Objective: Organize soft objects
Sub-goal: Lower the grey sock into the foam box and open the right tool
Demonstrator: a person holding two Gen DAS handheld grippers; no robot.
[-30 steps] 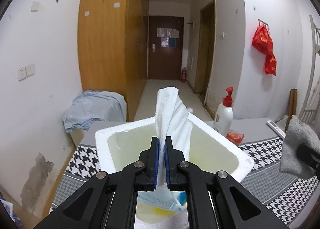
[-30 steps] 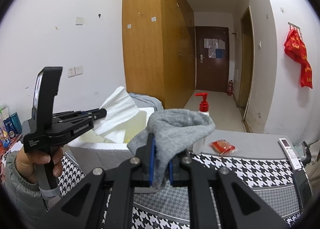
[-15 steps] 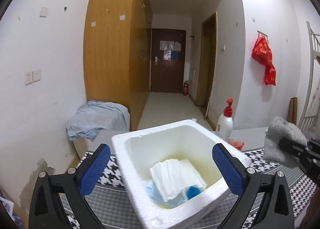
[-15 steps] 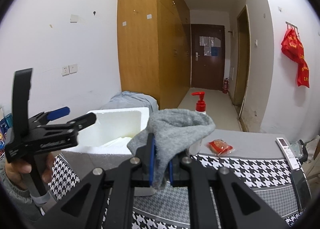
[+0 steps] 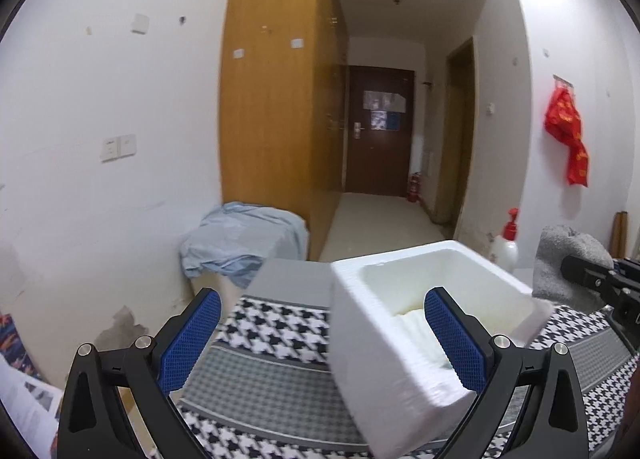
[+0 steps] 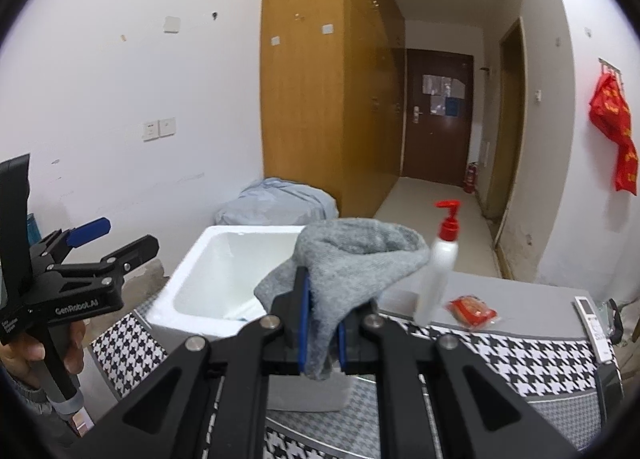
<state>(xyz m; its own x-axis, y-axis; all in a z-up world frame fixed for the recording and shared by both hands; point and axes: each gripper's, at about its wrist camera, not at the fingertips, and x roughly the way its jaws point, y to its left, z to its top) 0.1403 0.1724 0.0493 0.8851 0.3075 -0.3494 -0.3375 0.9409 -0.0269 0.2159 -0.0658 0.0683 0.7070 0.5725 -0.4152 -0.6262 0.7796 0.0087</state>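
A white foam box (image 5: 404,327) stands on the houndstooth table; it also shows in the right wrist view (image 6: 212,287). A white folded cloth (image 5: 416,327) lies inside it. My left gripper (image 5: 320,343) is open and empty, held to the left of and before the box; it shows in the right wrist view (image 6: 116,239) at the far left. My right gripper (image 6: 322,333) is shut on a grey knitted cloth (image 6: 356,259) and holds it above the table just right of the box. The grey cloth shows in the left wrist view (image 5: 564,267) at the right edge.
A white pump bottle with a red top (image 6: 440,263) stands behind the box. A red packet (image 6: 472,309) and a white remote (image 6: 594,323) lie at the table's right. A blue-covered bundle (image 5: 240,243) sits by the wooden wardrobe (image 5: 276,99).
My left gripper opened and dropped the white cloth into the foam box, then drew back to the left. My right gripper moved closer to the box with the grey cloth.
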